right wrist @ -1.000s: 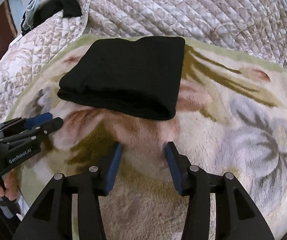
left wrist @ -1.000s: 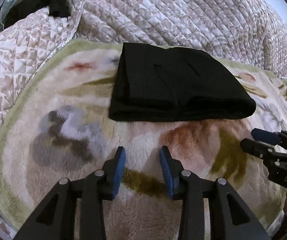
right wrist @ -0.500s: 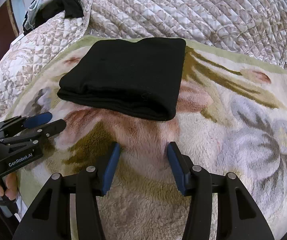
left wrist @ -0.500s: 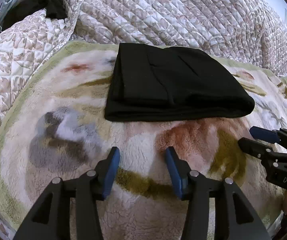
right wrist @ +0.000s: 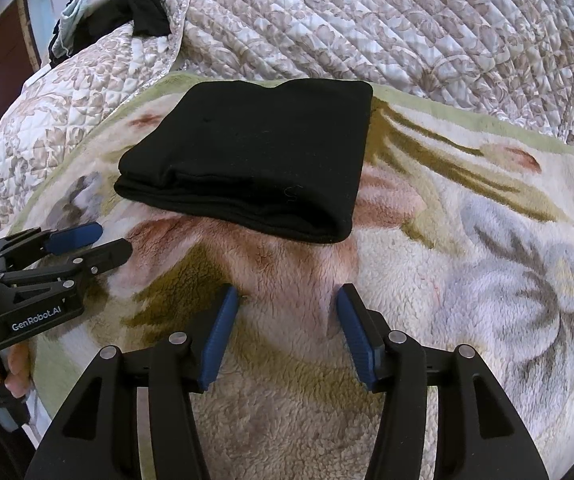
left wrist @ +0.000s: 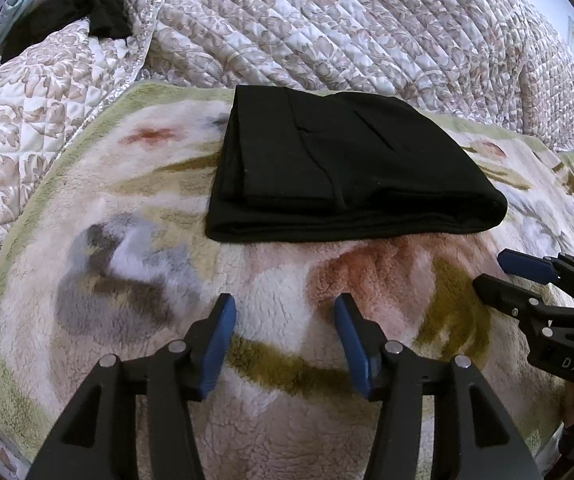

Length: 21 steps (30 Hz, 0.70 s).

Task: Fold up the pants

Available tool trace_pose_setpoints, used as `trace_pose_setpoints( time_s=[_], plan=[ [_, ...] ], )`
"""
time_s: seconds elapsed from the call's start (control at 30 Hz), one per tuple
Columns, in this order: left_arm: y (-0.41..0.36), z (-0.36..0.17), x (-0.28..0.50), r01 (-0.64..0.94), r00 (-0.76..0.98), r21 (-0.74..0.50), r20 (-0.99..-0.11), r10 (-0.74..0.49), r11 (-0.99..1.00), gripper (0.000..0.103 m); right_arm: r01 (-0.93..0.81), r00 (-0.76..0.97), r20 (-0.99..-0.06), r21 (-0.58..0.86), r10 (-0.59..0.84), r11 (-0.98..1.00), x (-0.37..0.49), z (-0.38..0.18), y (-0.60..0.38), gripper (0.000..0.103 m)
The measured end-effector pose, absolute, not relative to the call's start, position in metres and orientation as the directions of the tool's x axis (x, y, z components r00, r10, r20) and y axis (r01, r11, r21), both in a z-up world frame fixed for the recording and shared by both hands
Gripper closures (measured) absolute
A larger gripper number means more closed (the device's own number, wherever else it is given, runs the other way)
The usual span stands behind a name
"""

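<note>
While folded black pants (left wrist: 339, 172) lie on the far part of the floral fleece blanket (left wrist: 127, 280), left claw (left wrist: 285, 322) and right claw (right wrist: 289, 314) hover nearer, both opening, nothing between.

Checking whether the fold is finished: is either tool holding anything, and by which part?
Nothing is held. The left tool and right tool are opening, empty, short of the folded black pants.
</note>
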<state>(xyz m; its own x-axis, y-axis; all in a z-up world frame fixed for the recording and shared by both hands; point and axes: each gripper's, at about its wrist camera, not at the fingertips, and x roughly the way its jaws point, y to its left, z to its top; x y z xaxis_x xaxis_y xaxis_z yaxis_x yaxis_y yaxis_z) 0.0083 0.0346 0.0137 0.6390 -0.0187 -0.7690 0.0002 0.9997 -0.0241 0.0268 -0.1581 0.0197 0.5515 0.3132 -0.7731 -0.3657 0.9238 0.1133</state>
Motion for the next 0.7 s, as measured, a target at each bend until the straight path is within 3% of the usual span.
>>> trace_pose_setpoints(
  time_s=[0.7],
  plan=[
    [0.0315,0.0127,0.0105,0.024,0.629,-0.032,-0.776,-0.04,0.999,0.037,-0.365,0.554,-0.772,0.112,0.312,0.924,0.0272,0.0197,-0.1581,0.049]
  ],
)
